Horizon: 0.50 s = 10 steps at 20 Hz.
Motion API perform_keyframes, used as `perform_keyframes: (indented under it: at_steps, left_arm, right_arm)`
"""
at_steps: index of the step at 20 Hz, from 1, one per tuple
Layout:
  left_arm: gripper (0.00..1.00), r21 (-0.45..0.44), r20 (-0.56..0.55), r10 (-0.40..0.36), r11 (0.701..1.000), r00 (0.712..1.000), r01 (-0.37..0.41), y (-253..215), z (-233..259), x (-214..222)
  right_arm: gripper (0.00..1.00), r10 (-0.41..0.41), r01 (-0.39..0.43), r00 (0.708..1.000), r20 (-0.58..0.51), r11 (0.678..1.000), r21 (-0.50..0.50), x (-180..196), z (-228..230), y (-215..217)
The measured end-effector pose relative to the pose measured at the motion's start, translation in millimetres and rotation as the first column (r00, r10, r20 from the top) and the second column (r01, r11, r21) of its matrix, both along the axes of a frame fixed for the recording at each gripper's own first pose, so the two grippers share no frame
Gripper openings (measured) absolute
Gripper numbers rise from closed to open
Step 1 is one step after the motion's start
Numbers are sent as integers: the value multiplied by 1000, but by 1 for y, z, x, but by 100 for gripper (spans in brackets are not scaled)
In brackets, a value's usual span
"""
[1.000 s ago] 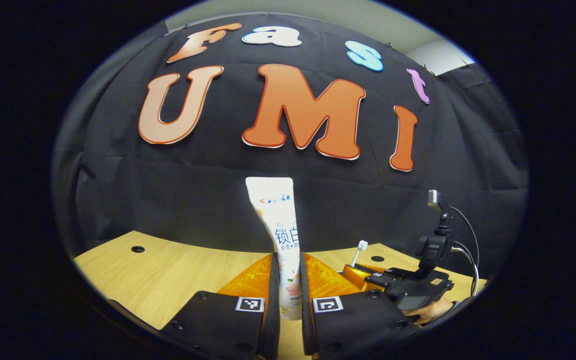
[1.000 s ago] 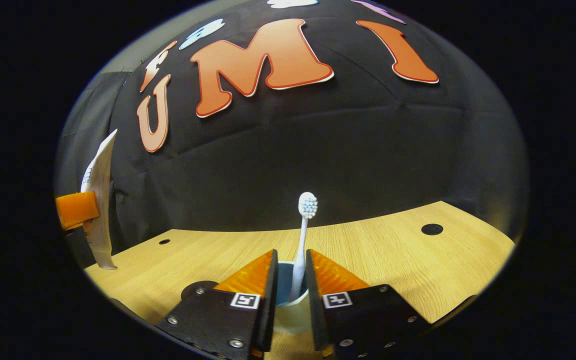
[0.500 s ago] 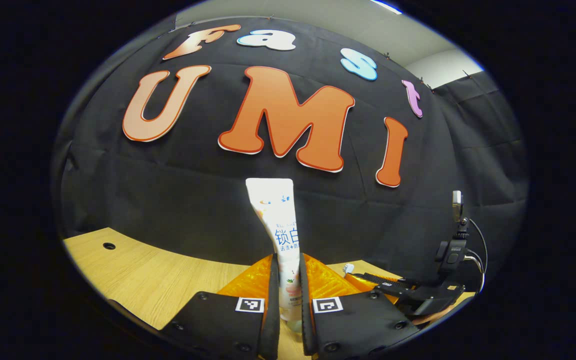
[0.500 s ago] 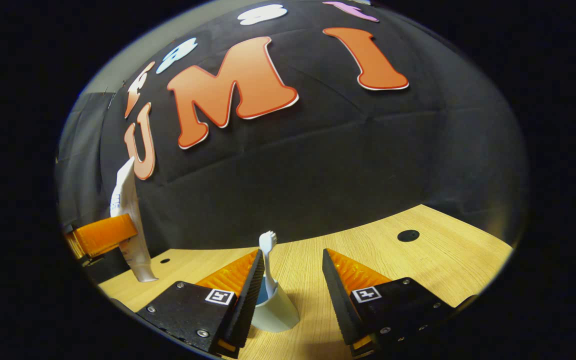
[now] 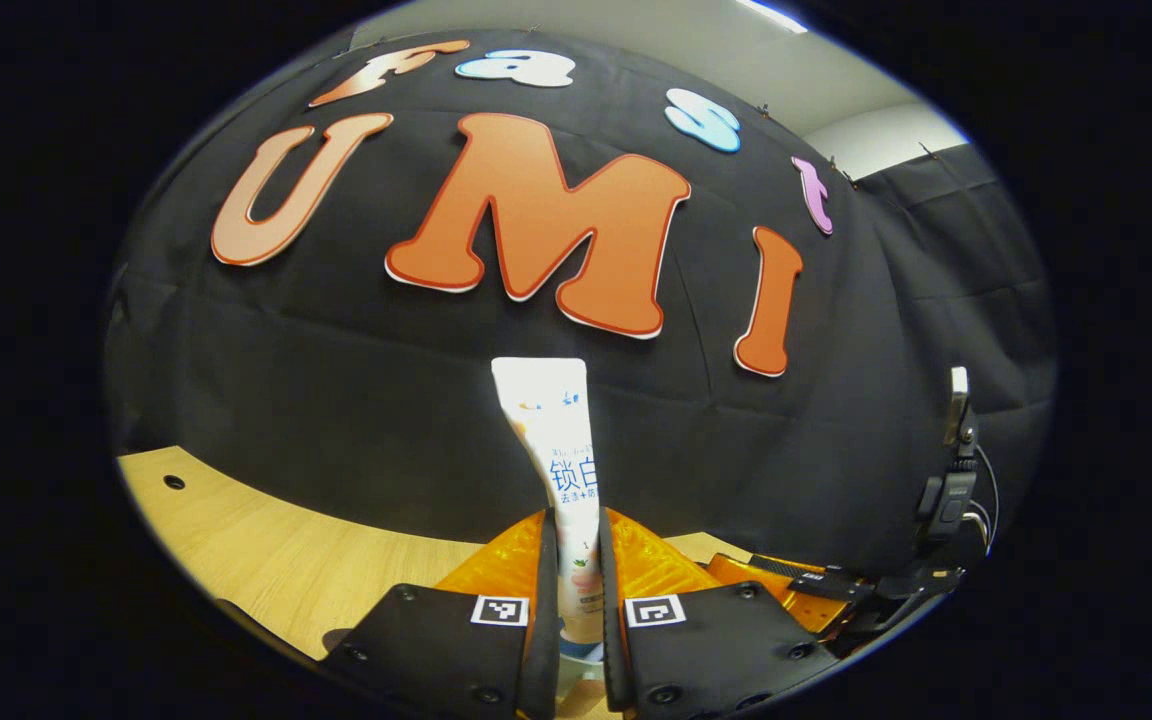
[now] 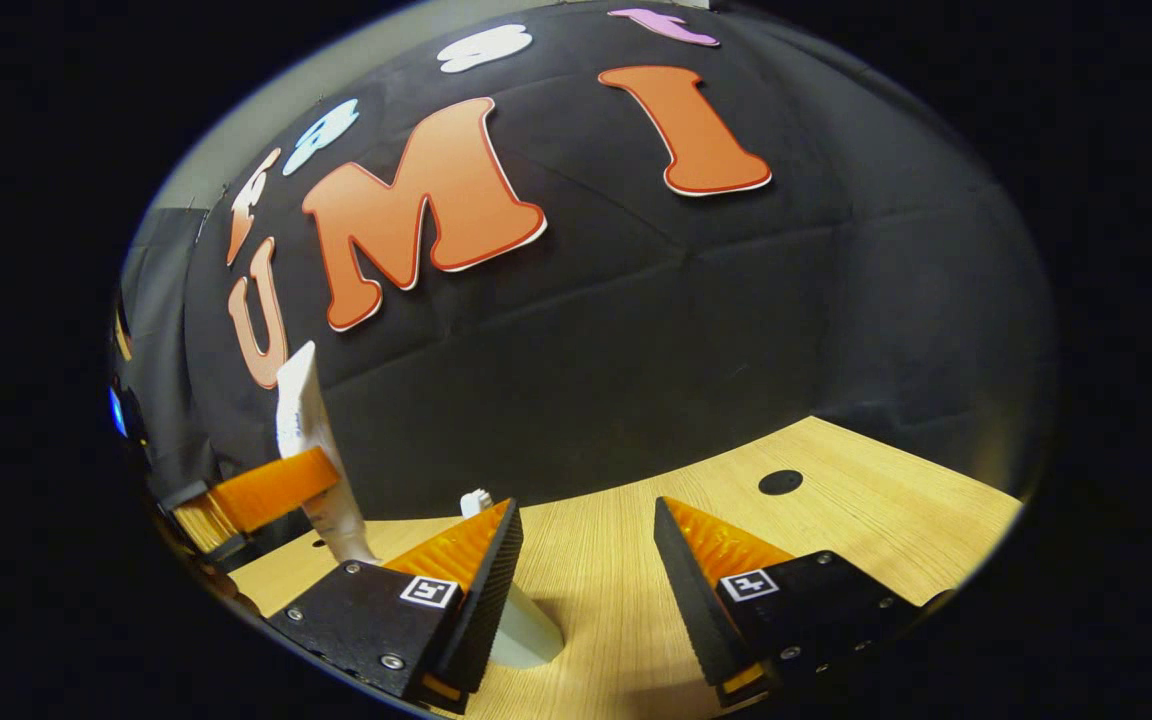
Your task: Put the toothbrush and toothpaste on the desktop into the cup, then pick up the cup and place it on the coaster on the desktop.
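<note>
Left gripper (image 5: 576,590): clamped on the toothpaste, both fingers pressing its lower body; seen from the right gripper view at far left (image 6: 281,490), gripping the tube there too.
Toothpaste (image 5: 558,450): upright white tube, flat crimped end up, cap end down between the fingers, held above the desktop; in the right gripper view (image 6: 311,450), leaning slightly, lower end near the cup.
Right gripper (image 6: 586,560): spread wide, nothing between the 2 fingers; in the left gripper view, low at far right (image 5: 836,590), finger gap hard to judge there.
Cup (image 6: 521,635): pale, standing on the desktop, partly hidden behind the right gripper's left finger, not gripped.
Toothbrush (image 6: 476,500): white head poking up above that finger, handle hidden.
Desktop (image 6: 836,520): light wood, dark round hole toward the far right.
Coaster: cannot tell where.
</note>
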<state>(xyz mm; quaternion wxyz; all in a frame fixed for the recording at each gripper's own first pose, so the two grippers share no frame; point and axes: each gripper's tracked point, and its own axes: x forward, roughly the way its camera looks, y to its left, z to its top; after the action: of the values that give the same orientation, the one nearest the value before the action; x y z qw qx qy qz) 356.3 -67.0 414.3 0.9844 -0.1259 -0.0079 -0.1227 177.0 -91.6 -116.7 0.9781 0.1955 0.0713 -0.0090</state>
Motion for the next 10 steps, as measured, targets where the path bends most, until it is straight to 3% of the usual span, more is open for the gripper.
perform_keyframes:
  at_steps: [4, 10]
  left_arm:
    - [21, 1, -45, 3, 1000, 999, -3, -12, -20, 15]
    - [21, 16, -133, -7, 1000, 991, 9, -25, -58, 28]
  right_arm:
    - [87, -20, 20, 1000, 14, 999, 25, -3, 4, -11]
    - [87, -30, 29, 1000, 9, 998, 49, -3, -1, -16]
